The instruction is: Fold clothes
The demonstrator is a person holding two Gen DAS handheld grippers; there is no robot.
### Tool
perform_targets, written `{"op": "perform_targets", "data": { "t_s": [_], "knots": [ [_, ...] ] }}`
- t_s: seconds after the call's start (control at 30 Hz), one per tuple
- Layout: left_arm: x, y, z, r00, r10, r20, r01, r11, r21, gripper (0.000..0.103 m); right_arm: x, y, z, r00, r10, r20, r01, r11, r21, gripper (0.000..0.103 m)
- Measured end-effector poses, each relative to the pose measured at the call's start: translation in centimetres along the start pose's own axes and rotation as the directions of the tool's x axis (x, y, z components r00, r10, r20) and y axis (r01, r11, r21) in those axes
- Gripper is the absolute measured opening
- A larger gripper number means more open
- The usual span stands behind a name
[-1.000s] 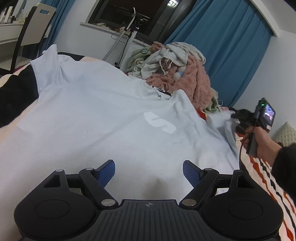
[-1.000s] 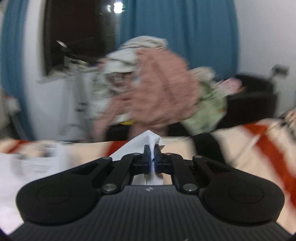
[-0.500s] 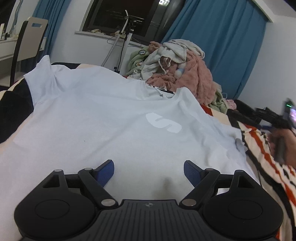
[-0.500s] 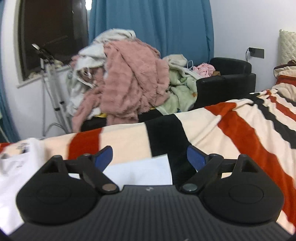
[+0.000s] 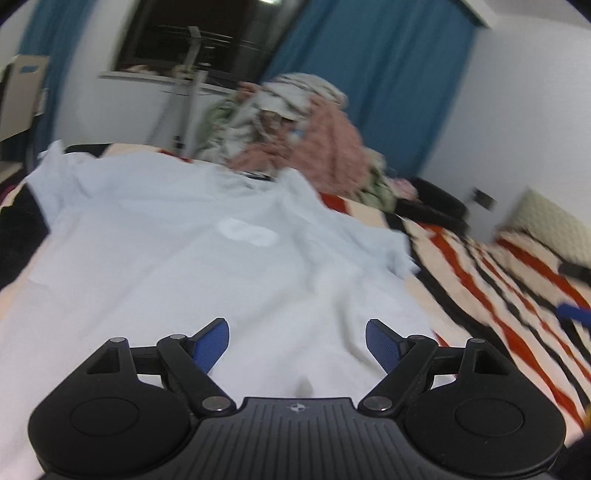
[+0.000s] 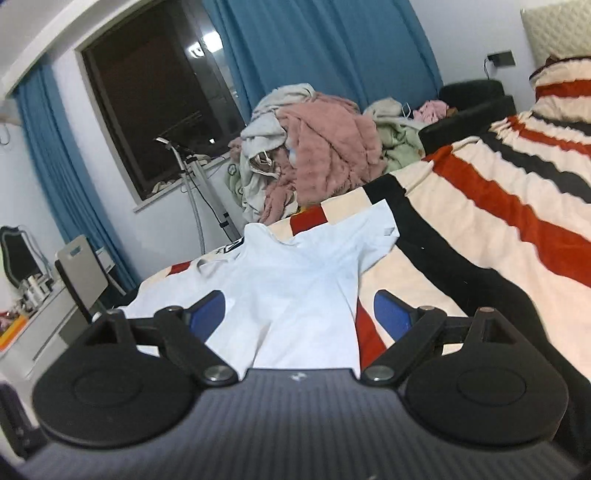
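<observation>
In the left wrist view, blurred throughout, the left gripper [image 5: 297, 341] is seen with its 2 blue pads spread wide and nothing gripped between them; only the cloth of the shirt [image 5: 177, 258] lies below the gap. The shirt, pale blue-white with a white logo [image 5: 246, 232] on its chest, is spread flat over the blanket [image 5: 491, 280], collar at the far end, 1 sleeve at the far left and 1 at the right. The blanket is striped in cream, red and black. A heap of laundry [image 5: 295, 133] is piled beyond the bed, in front of a blue curtain [image 5: 373, 66] and a dark window [image 5: 199, 33]. In the right wrist view, the right gripper [image 6: 299, 314] is shown with its jaws wide apart and empty, having just been opening; the shirt [image 6: 295, 291] runs under the gap and away to the far left, and its right sleeve [image 6: 373, 232] lies flat on the blanket [image 6: 480, 236]. The laundry [image 6: 317, 147] is seen at the far centre, a chair [image 6: 83, 273] at the left, and a stand [image 6: 199, 184] under the window [image 6: 155, 92].
</observation>
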State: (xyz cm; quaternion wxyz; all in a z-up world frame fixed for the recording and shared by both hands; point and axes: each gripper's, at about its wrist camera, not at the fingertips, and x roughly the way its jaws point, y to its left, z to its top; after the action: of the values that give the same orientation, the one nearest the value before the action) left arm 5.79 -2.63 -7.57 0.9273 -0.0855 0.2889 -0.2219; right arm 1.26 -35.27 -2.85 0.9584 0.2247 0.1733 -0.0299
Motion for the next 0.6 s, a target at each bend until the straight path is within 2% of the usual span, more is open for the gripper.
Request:
{"op": "perform_targets", "data": {
  "t_s": [0.13, 0.2, 0.27, 0.37, 0.4, 0.47, 0.53, 0.6],
  "knots": [
    [-1.7, -4.9, -2.6, 0.987, -0.130, -0.096, 0.140, 0.984, 0.112, 0.077, -5.2, 0.1, 0.2, 0.995, 0.065, 0.081, -0.066, 0.998, 0.016, 0.089],
    [-1.9, -7.8, -4.5, 0.971, -0.186, -0.152, 0.209, 0.966, 0.154, 0.076, -7.5, 0.1, 0.2, 0.989, 0.081, 0.120, -0.082, 0.997, 0.003, 0.089],
    [-1.7, -10.5, -6.5, 0.953, -0.227, -0.199, 0.266, 0.944, 0.196, 0.076, -9.5, -0.2, 0.0, 0.986, 0.064, 0.152, -0.062, 0.998, -0.020, 0.089],
    [-0.7, -14.1, -9.4, 0.924, -0.268, -0.272, 0.337, 0.907, 0.251, 0.071, -10.5, -1.1, -0.5, 0.989, 0.058, 0.137, -0.056, 0.998, -0.020, 0.089],
    [-0.3, -15.0, -10.2, 0.916, -0.271, -0.295, 0.350, 0.900, 0.258, 0.069, -10.6, -1.5, -0.7, 0.990, 0.058, 0.125, -0.057, 0.998, -0.008, 0.089],
    [0.9, -15.6, -11.1, 0.897, -0.281, -0.340, 0.369, 0.900, 0.231, 0.055, -10.9, -2.6, -1.3, 0.991, 0.064, 0.117, -0.068, 0.997, 0.032, 0.089],
    [2.1, -15.8, -11.9, 0.878, -0.293, -0.377, 0.385, 0.902, 0.196, 0.050, -11.2, -3.4, -1.7, 0.990, 0.075, 0.118, -0.084, 0.994, 0.076, 0.089],
    [3.2, -15.7, -12.0, 0.870, -0.292, -0.398, 0.384, 0.907, 0.175, 0.048, -11.4, -4.1, -2.1, 0.988, 0.086, 0.129, -0.101, 0.989, 0.111, 0.089]
  ]
}}
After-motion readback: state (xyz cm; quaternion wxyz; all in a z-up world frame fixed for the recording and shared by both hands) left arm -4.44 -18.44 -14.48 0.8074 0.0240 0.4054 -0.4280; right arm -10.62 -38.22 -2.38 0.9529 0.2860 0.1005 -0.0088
